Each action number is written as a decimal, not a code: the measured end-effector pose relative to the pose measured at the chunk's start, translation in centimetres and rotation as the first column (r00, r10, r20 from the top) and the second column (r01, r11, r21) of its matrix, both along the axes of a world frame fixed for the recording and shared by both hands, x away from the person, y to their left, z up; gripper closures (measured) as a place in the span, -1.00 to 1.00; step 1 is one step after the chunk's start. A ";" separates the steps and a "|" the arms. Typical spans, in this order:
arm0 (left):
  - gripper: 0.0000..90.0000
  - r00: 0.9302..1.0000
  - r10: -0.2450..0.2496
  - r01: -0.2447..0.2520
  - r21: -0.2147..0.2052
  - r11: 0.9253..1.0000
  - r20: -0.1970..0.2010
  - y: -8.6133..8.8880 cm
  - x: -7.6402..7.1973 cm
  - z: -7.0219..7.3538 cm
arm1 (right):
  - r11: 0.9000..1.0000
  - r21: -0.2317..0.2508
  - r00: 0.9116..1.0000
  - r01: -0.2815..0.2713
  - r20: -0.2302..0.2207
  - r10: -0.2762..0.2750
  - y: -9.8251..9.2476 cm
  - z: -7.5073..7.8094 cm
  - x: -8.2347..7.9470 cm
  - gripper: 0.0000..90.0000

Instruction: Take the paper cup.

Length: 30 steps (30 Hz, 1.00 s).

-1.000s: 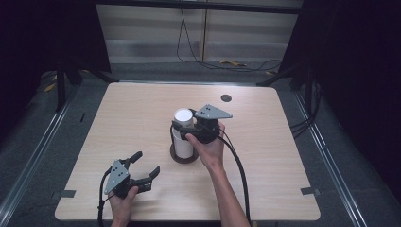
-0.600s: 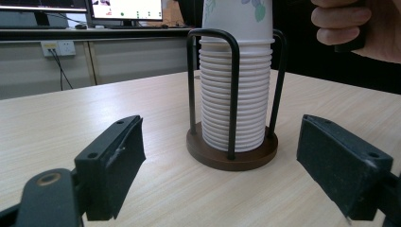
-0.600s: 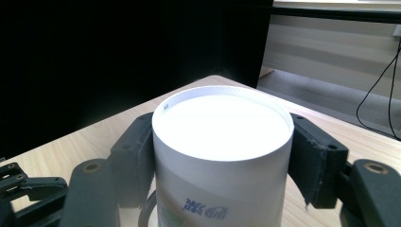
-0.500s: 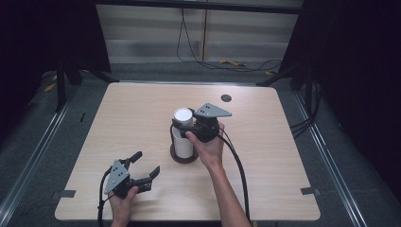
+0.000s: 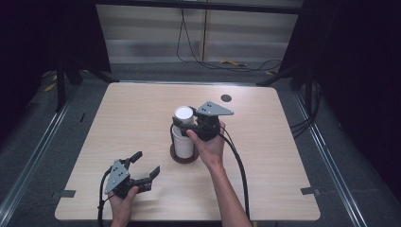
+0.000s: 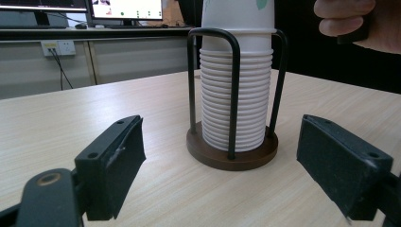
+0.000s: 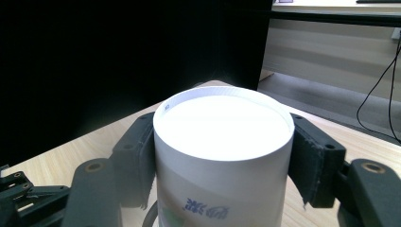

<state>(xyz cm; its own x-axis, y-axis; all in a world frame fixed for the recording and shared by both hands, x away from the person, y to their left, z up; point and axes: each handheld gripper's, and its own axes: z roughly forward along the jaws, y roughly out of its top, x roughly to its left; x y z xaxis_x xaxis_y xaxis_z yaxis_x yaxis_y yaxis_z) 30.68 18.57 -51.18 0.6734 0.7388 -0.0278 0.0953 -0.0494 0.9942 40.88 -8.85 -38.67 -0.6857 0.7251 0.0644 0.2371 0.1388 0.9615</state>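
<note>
Cup (image 5: 183,113), white paper and upside down, tops a stack of cups (image 5: 183,139) in a wire holder (image 5: 184,153) mid-counter (image 5: 283,156); from above, the right gripper (image 5: 182,124) has just closed its jaws on it from the side, its pads hidden behind the cup. Near the front edge, the left gripper (image 5: 143,165) rests with jaws spread, holding nothing.

Left gripper view: open jaws frame the ribbed stack (image 6: 235,99) straight ahead, well apart; the top cup (image 6: 238,14) is cut off.

Right gripper view: both pads press the cup (image 7: 222,156); blue print and a green mark show, too blurred to read.
</note>
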 end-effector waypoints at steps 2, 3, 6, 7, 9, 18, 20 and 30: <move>-0.65 1.000 0.000 0.000 0.000 1.000 0.000 0.0 0.0 0.0 | 1.000 0.002 1.000 -0.003 -0.001 0.003 0.0 0.0 0.0 -0.26; -0.65 1.000 0.000 0.000 0.000 1.000 0.000 0.0 0.0 0.0 | 1.000 0.001 1.000 -0.005 0.002 0.005 0.0 0.0 0.0 -0.25; -0.65 1.000 0.001 -0.001 -0.003 1.000 -0.003 0.0 0.0 0.0 | 1.000 0.013 1.000 -0.004 0.007 0.004 -0.1 0.2 -0.1 -0.25; -0.65 1.000 0.002 -0.002 -0.002 1.000 -0.003 0.0 0.0 0.0 | 1.000 0.017 1.000 -0.005 0.006 0.005 -0.2 0.2 -0.1 -0.25; -0.65 1.000 0.002 -0.002 -0.002 1.000 -0.003 0.0 0.0 0.0 | 1.000 0.018 1.000 -0.005 0.009 0.005 -0.2 0.3 -0.1 -0.25; -0.65 1.000 -0.001 0.001 -0.008 1.000 -0.002 0.0 0.0 0.0 | 0.999 0.035 1.000 -0.002 0.019 0.001 -0.3 0.6 -0.1 -0.23; -0.65 1.000 -0.001 0.001 -0.008 1.000 -0.001 0.0 0.0 0.0 | 0.999 0.036 1.000 -0.005 0.024 0.004 -0.4 0.6 -0.2 -0.23; -0.65 1.000 0.002 -0.002 -0.011 1.000 0.000 0.0 0.0 0.0 | 0.999 0.053 0.999 -0.011 0.044 0.009 -0.4 1.3 -0.2 -0.22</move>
